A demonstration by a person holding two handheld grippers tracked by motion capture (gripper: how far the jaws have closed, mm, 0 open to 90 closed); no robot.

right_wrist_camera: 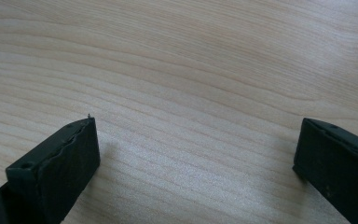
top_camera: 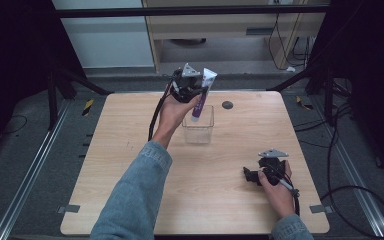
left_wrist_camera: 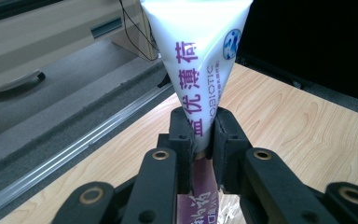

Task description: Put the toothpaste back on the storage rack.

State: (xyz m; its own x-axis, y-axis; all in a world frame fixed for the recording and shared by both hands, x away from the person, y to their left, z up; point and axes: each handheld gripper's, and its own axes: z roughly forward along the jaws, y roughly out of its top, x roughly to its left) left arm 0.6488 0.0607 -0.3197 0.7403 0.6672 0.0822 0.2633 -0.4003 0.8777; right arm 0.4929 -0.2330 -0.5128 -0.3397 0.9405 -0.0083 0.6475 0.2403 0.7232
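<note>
A white and purple toothpaste tube (top_camera: 202,92) hangs tilted over a clear plastic cup (top_camera: 198,126) at the middle back of the wooden table (top_camera: 130,165). My left gripper (top_camera: 196,90) is shut on the tube's middle; the tube's lower end dips into the cup's mouth. In the left gripper view the tube (left_wrist_camera: 200,70) rises wide end up from between the closed jaws of my left gripper (left_wrist_camera: 201,133). My right gripper (top_camera: 248,174) rests low at the table's front right, held in a hand. It stands open (right_wrist_camera: 196,154) over bare wood with nothing between its jaws.
A small dark round mark (top_camera: 227,105) sits on the table just right of the cup. Black frame legs and cables stand at both sides beyond the table edges. A beige cabinet (top_camera: 220,25) lies behind the table.
</note>
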